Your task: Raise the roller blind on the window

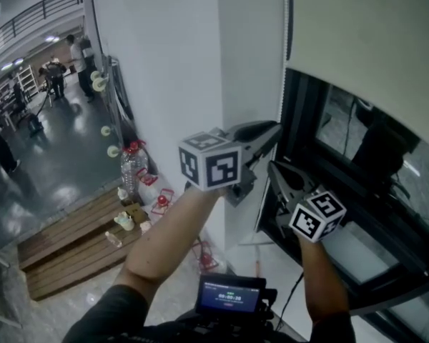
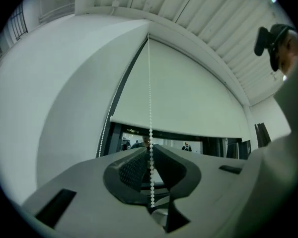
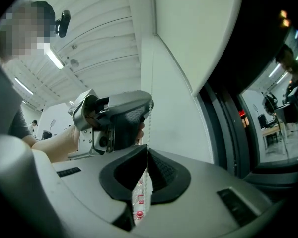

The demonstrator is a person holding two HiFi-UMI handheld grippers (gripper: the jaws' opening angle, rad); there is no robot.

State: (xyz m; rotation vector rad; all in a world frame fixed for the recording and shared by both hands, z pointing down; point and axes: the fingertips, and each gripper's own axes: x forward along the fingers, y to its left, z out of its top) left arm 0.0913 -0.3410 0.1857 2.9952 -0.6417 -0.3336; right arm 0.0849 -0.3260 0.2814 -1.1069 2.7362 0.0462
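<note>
The cream roller blind (image 1: 365, 41) hangs partly lowered over the dark window (image 1: 357, 163). Its white bead chain (image 2: 149, 83) drops along the blind's left edge. My left gripper (image 1: 277, 128) is the upper one, beside the window frame. In the left gripper view the chain runs between its jaws (image 2: 150, 150), which stand slightly apart and do not press on it. My right gripper (image 1: 272, 164) sits just below it. Its jaws (image 3: 146, 148) are shut on the bead chain (image 3: 148, 128), and the left gripper (image 3: 150, 102) shows directly above them on the same chain.
A white wall column (image 1: 171, 63) stands left of the window. Far below at the left lie wooden pallets (image 1: 79, 241), water bottles (image 1: 131, 164) and red-topped items. People (image 1: 55, 73) stand in the distant hall. A recorder screen (image 1: 230, 294) sits at my chest.
</note>
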